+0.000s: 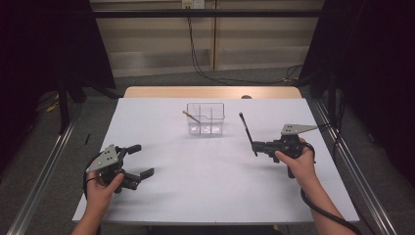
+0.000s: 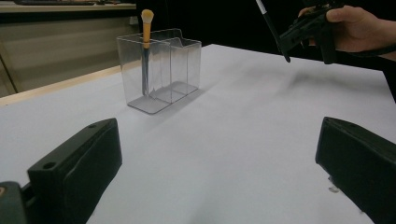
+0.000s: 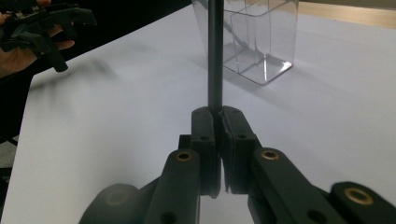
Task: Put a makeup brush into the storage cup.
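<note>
1. White table (image 1: 205, 181): it is filling the middle of the high view; its near edge is being cut off by the frame bottom and its far wooden edge is showing beyond the white sheet. No writing is readable on it.
2. Clear organizer (image 1: 206, 119): it is standing near the far edge, at mid-width, divided into compartments. The left gripper view is showing its walls (image 2: 161, 70) far more plainly than the high view.
3. Left gripper (image 1: 139, 160): it is resting near the left edge toward the near corner, jaws spread wide with nothing between them; its grey plate is bearing no legible mark.
4. Right gripper (image 1: 255, 145): it is being held above the right half of the table, jaws clenched on the dark stick (image 3: 215, 56). The right gripper view is showing the clamp closely; there the stick's upper end is being cut off.
5. Dark stick: in the high view (image 1: 246, 131) it is rising tilted toward the far edge; its tip is too small to make out.
6. Orange-handled brush (image 2: 146, 32): it is standing in the organizer's end compartment, bristles up; the high view is showing it as a thin slanted line.
</note>
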Tool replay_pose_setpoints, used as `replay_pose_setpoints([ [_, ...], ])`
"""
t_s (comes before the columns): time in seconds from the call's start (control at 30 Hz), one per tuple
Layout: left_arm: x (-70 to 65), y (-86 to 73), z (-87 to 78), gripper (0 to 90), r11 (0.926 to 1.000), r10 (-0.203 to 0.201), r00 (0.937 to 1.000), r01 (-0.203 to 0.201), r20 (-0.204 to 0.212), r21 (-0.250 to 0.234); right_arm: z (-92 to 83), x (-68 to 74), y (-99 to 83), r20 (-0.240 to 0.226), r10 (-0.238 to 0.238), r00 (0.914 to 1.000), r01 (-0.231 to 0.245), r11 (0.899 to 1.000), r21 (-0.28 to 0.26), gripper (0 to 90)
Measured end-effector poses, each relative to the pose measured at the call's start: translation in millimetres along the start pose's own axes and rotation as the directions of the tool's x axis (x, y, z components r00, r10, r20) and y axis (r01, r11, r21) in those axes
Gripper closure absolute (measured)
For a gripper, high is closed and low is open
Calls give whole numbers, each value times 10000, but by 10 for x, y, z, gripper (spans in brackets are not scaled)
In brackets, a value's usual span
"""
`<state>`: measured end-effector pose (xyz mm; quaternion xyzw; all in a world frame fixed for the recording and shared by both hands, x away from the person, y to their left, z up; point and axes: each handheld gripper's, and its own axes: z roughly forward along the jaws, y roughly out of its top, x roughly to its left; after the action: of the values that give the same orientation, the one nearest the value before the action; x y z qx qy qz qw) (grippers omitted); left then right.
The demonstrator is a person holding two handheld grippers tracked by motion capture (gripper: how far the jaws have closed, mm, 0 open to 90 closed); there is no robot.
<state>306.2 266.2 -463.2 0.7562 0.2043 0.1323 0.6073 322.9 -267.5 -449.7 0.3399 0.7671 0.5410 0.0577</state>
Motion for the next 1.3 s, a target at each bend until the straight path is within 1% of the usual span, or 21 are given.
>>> replay_pose_setpoints([
  [0.1,-1,0,-3,4,10000,-6,10000,6,5,-9,53,43,4,-137,-35,9999,31,9997,-229,847],
  [0.13,0,1,-6,3,10000,27,10000,-27,6,10,72,54,1,-262,-40,9996,33,9997,-258,847],
  [0.27,0,-1,-12,4,10000,17,10000,-17,0,2,148,111,4,-406,-84,9991,68,9993,-381,848],
  [0.43,2,-4,-13,3,10000,-1,10000,1,9,-17,200,171,18,-654,-155,9977,115,9981,-612,848],
  [0.57,1,0,-14,3,10000,45,10000,-45,1,-4,233,207,20,-776,-137,9969,65,9958,-917,847],
  [0.67,0,-3,-12,4,10000,14,10000,-14,4,7,254,228,24,-865,-194,9961,105,9948,-1013,848],
  [0.87,-5,-2,-16,3,10000,12,10000,-12,44,3,310,279,26,-1041,-279,9942,162,9936,-1118,848],
  [1.0,-9,-6,-18,3,10000,-47,10000,47,10,-30,369,324,34,-1221,-379,9918,259,9949,-979,847],
  [1.07,-11,-8,-18,3,10000,-52,10000,52,32,-20,399,343,36,-1237,-487,9911,366,9944,-987,848],
  [1.1,-9,-8,-21,3,10000,2,10000,-2,33,32,414,352,37,-1304,-471,9903,346,9947,-964,847],
  [1.27,-7,-15,-22,4,10000,-17,10000,17,62,36,470,385,44,-1464,-559,9876,409,9938,-1035,847],
  [1.3,-10,-17,-21,4,10000,-38,10000,38,38,45,481,393,45,-1492,-510,9875,354,9938,-1057,848],
])
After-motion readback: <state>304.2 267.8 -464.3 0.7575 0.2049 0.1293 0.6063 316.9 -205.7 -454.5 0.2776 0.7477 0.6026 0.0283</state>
